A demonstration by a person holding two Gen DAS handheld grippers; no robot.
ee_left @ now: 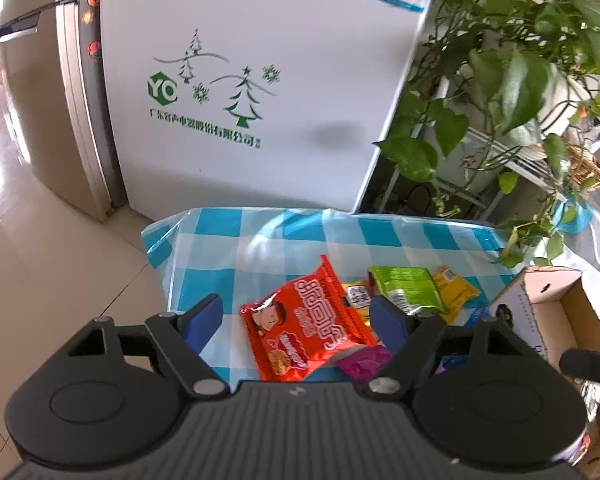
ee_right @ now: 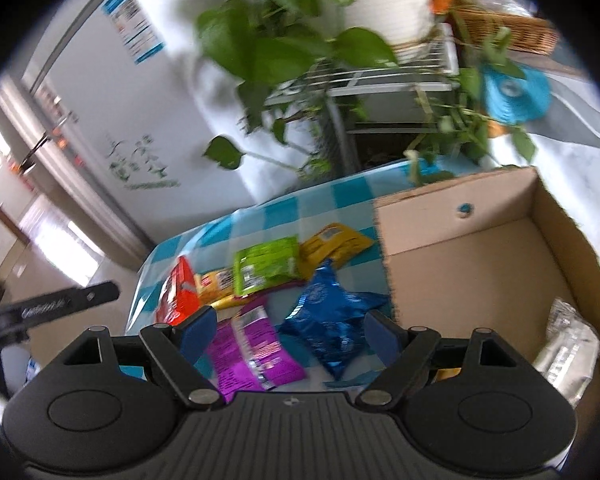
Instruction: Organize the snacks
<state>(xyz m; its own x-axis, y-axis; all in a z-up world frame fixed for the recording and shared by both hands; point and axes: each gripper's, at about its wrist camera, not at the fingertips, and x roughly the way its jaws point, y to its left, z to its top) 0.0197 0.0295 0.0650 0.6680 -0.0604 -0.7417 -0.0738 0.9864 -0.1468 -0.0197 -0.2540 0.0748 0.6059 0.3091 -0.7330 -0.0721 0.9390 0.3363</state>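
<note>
Nearest to us, our left gripper (ee_left: 298,322) has its blue fingers (ee_left: 204,322) apart over the checked worktop (ee_left: 228,248), and the red snack packet (ee_left: 308,324) lies flat between them, touched by neither. Our right gripper (ee_right: 286,334) has its fingers (ee_right: 198,332) apart too; the purple packet (ee_right: 252,354) and the blue foil packet (ee_right: 332,326) lie below the gap, and nothing is gripped. Just beyond these lie the green packet (ee_right: 266,266) and the yellow packet (ee_right: 334,246), overlapping, with a small yellow bar (ee_right: 216,282) beside the red one. To the right stands an open cardboard box (ee_right: 460,264) holding a silver packet (ee_right: 568,350). Further off are a white appliance (ee_left: 260,80) and a leafy plant (ee_left: 512,80).
</note>
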